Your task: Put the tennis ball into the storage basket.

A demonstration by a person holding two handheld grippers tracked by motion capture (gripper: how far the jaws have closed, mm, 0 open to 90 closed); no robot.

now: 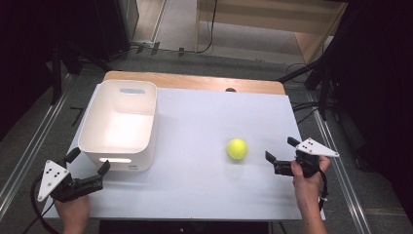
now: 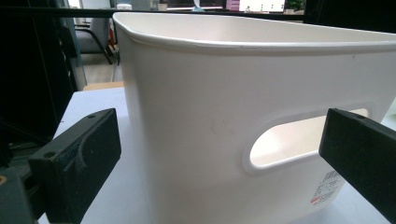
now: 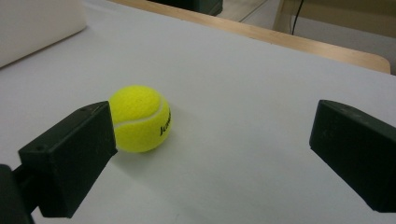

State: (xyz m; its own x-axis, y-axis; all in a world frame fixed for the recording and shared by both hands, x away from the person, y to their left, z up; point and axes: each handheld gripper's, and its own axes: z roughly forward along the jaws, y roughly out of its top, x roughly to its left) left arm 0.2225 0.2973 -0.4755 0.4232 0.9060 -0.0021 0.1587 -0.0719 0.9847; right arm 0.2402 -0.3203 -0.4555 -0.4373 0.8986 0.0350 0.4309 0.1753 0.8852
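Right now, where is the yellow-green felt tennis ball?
In the high view the yellow-green felt tennis ball rests on the white tabletop, right of centre, between the white plastic bin and the open right gripper, nearer the gripper.

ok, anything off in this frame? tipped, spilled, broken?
Nothing stands out. The bin sits upright and empty on the table, the ball rests alone to its right, and the left gripper and right gripper are both open, touching nothing. No spills or visible damage.

White table (image 1: 195,185) (wood far edge) with white bin (image 1: 119,124), tennis ball (image 1: 237,148)
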